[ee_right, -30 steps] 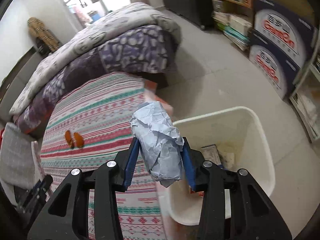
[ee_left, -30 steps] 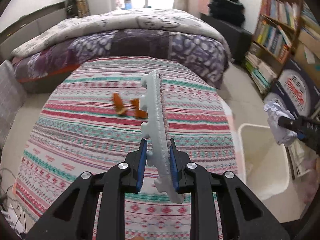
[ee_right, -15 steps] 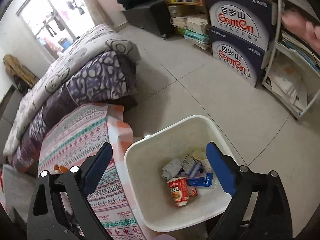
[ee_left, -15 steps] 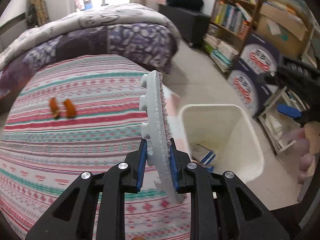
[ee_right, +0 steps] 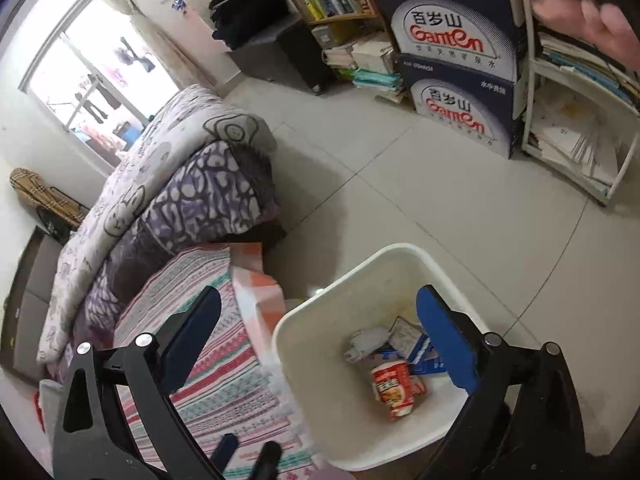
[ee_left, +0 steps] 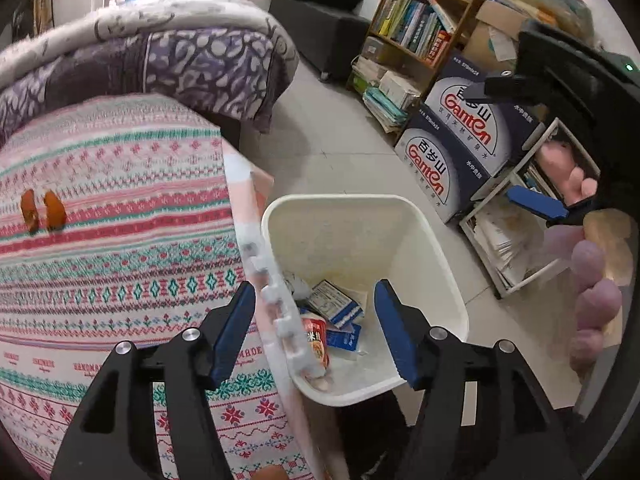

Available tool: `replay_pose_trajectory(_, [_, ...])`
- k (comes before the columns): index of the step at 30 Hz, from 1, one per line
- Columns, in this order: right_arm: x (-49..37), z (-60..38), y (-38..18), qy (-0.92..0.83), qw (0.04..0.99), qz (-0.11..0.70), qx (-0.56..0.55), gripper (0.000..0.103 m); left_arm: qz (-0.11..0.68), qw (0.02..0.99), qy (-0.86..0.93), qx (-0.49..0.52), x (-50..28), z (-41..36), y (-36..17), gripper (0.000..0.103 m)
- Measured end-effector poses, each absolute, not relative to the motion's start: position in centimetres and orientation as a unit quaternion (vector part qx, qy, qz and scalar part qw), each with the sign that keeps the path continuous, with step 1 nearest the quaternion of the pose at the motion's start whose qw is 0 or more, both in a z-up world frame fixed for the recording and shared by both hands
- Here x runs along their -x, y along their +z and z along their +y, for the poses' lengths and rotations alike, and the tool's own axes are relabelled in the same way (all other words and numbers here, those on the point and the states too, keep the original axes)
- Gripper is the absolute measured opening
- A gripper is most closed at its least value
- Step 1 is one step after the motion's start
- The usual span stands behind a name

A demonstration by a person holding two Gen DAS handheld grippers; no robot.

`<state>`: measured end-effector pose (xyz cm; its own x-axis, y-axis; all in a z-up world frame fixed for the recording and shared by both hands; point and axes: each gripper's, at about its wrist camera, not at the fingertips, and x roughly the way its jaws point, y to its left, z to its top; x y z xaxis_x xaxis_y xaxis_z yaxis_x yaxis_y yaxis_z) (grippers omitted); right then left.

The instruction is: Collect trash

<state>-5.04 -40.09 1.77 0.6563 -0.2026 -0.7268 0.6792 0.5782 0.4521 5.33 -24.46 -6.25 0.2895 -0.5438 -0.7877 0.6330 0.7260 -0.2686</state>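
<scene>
The left hand-held gripper (ee_left: 314,330) is opening, its pads clear of the white foam strip (ee_left: 276,300) dropping at the near-left rim of the white bin (ee_left: 424,248). The right hand-held gripper (ee_right: 320,338) gapes empty above it. Best hold over the bin until the strip clears the rim.

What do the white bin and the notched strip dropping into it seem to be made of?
White bin: probably moulded plastic, with smooth, slightly glossy thin walls and a rounded rim. Notched strip: looks like pale foam, perhaps an interlocking mat edge, matte with puzzle-style teeth; motion blur leaves that uncertain.

Patterned bedspread (ee_left: 120,264) with two orange scraps (ee_left: 42,210) (side by side); white bin (ee_left: 432,252) on tiled floor (ee_right: 400,200).
</scene>
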Motion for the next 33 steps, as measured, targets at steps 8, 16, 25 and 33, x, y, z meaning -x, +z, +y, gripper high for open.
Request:
replay_pose_trajectory(8, [2.8, -37.3, 0.7, -0.211, 0.826, 0.358, -0.38, 0.094, 0.483, 0.834, -0.266, -0.008, -10.5, -18.7, -6.4, 0.063])
replay_pose_trajectory(16, [0.5, -34.7, -0.1, -0.151, 0.816, 0.393, -0.395, 0.094, 0.5, 0.864, -0.063, 0.003, -21.2, -9.6, -8.1, 0.059])
replay_pose_trajectory(25, [-1.7, -32.6, -0.6, -0.119, 0.809, 0.417, -0.397, 0.094, 0.536, 0.839, 0.033, 0.086, -31.1, -5.1, -11.2, 0.045])
replay_pose_trajectory(33, [-3.0, -31.2, -1.8, -0.118, 0.805, 0.442, -0.378, 0.094, 0.56, 0.827, 0.037, 0.036, -30.6, -5.7, -13.2, 0.021])
